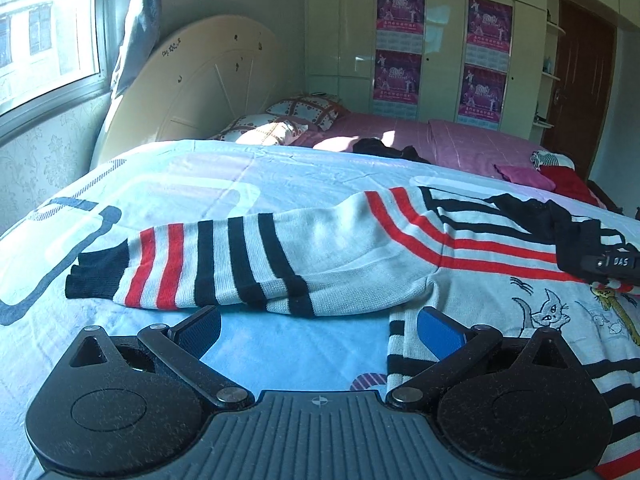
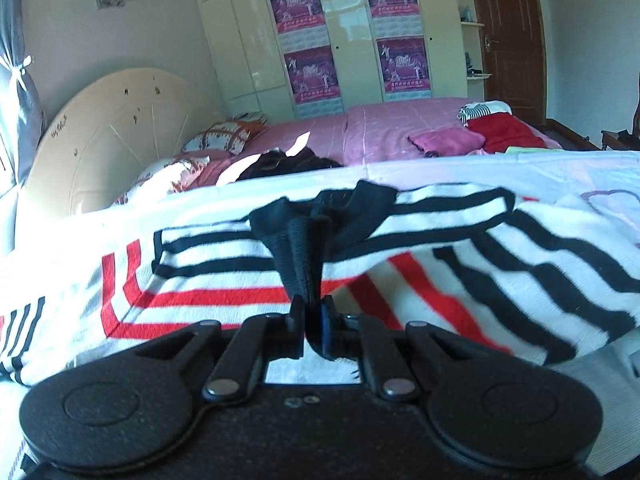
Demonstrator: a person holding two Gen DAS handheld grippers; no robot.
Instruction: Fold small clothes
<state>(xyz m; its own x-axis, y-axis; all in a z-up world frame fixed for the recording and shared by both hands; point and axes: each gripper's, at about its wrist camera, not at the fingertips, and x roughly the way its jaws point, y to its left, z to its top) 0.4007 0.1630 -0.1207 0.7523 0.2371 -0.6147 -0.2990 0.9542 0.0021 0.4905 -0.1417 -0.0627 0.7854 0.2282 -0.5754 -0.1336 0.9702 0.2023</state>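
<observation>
The step in hand looked to be folding a sleeve across the body of the striped sweater (image 1: 360, 240), which lay spread on the light blue bedspread (image 1: 280, 344); to do it well, the carried cuff should travel low and level over the chest, so the sleeve creases at the shoulder seam instead of dragging the whole garment, and it should be set down flat before release; the other sleeve (image 1: 208, 268), stretched out toward the window side, wanted the same treatment afterwards; the right gripper (image 2: 311, 312) had its jaws nearly together, pinching the black cuff (image 2: 304, 248) of a sleeve, which rose bunched from between the pads over the red and black stripes; the left gripper (image 1: 318, 330) stood wide apart and held nothing, its blue pads (image 1: 438, 334) just short of that outstretched sleeve, one pad over the sweater's hem.
</observation>
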